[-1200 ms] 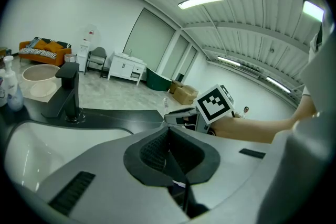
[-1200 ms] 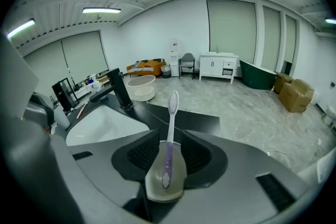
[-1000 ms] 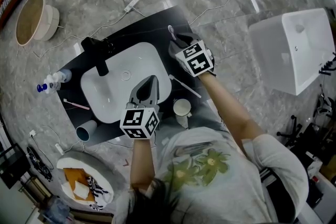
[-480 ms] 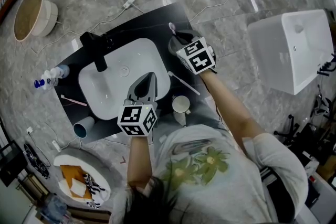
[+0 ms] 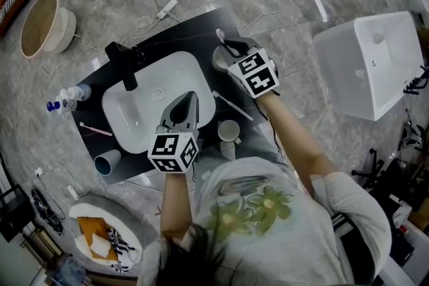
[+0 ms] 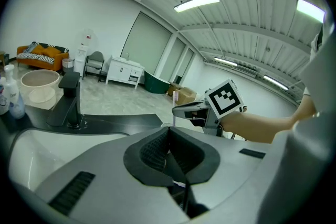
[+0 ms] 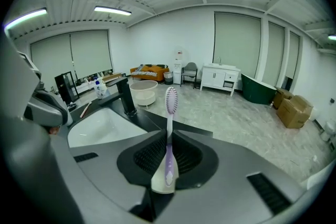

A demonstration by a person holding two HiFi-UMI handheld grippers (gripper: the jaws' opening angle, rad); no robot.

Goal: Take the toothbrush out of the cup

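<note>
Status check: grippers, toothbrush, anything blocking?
Right gripper shut on toothbrush, head sticking out past the jaws. Left gripper shut, empty, over the sink. Cup beside right gripper; can't tell if handle has cleared it. No obstruction seen.

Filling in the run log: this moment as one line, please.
right gripper: shut on toothbrush, upright | cup: by right gripper | left gripper: shut, empty, over sink

The right claw hides most of the cup
</note>
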